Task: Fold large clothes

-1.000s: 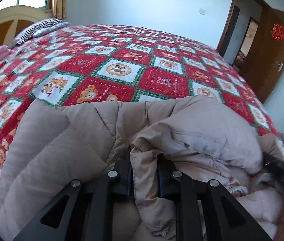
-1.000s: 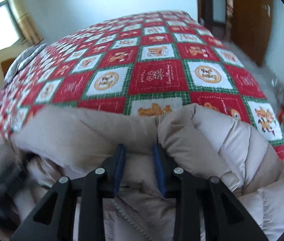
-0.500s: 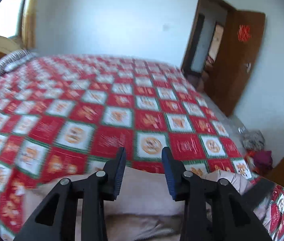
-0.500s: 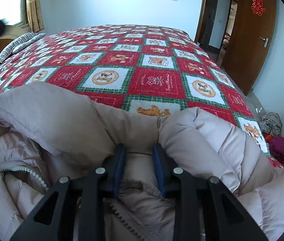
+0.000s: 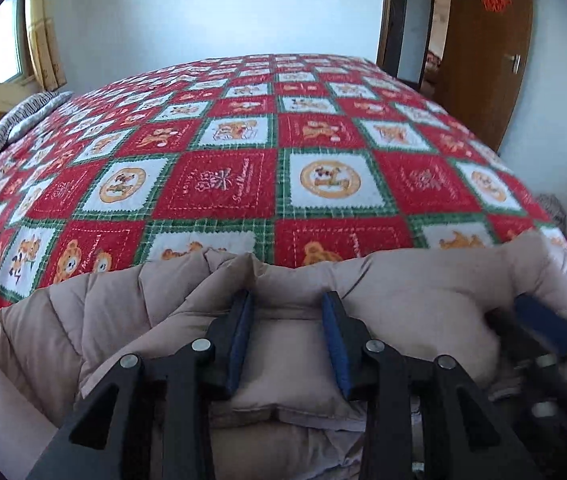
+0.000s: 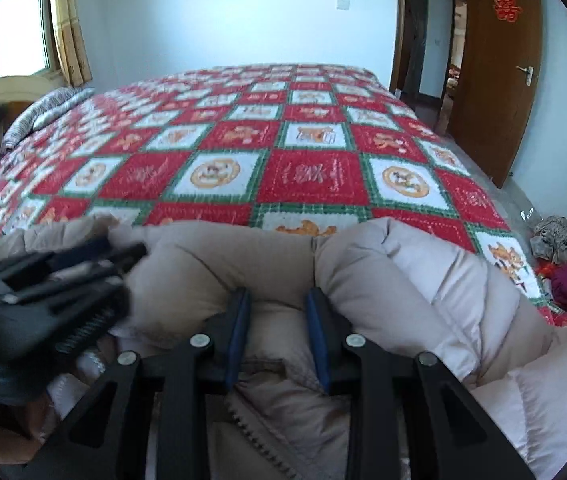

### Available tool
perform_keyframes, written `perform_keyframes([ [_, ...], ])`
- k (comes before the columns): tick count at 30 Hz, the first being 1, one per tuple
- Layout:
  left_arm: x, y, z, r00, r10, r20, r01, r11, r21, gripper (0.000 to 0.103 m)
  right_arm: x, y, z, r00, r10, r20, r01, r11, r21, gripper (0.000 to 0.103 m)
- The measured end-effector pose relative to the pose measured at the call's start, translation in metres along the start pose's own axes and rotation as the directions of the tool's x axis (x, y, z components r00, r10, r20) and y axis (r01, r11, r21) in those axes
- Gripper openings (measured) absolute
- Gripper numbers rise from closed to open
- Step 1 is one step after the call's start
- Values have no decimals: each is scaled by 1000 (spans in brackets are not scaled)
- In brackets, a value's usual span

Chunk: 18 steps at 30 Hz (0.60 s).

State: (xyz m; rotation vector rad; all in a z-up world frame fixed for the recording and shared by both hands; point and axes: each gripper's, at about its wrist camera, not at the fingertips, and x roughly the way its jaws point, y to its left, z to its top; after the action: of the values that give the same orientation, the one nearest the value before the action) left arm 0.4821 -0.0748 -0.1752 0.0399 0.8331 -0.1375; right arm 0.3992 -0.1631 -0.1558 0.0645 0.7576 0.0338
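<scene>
Beige puffer coat [image 6: 423,280] between right tongs [image 6: 277,304] on quilted bed [image 6: 307,176]

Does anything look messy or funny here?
Yes. The puffy beige coat sits bunched in a lump at the near edge of the bed's quilt instead of lying flat, and some clothes are piled on the floor.

bed [image 5: 243,184]: red patchwork quilt | near edge: beige padded coat [image 5: 403,280]

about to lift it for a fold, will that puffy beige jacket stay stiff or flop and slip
The jacket is quilted and bulges in soft rolls, so it will likely sag and flop. Its smooth shell looks slippery. The right gripper pinches a puffy fold, so the filling may squash and slide.
</scene>
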Motion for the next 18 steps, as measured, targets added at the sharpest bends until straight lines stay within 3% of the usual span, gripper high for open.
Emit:
perform_keyframes([
  [2, -1, 1, -2, 1000, 2, 0, -2, 1000, 3, 38, -14, -9, 3, 998, 19, 52, -22, 998, 60, 31],
  [4, -1, 0, -2, 1000, 5, 0, -5, 1000, 7, 37, -21, -17, 7, 997, -17, 71, 9, 994, 109, 31],
  [8, 0, -4, -2, 1000, 30, 1, -30, 999, 27, 38, 15, -15, 5, 994, -46, -102, 55, 995, 82, 31],
  [12, 0, -5, -2, 999, 40, -1, -40, 999, 36, 38, 25, -1, 4, 986, -113, -120, 114, 994, 3, 31],
  [18, 0, -5, -2, 999, 34, 1, -34, 999, 30, 38, 27, -4, 2, 987, -118, -112, 118, 993, -1, 31],
])
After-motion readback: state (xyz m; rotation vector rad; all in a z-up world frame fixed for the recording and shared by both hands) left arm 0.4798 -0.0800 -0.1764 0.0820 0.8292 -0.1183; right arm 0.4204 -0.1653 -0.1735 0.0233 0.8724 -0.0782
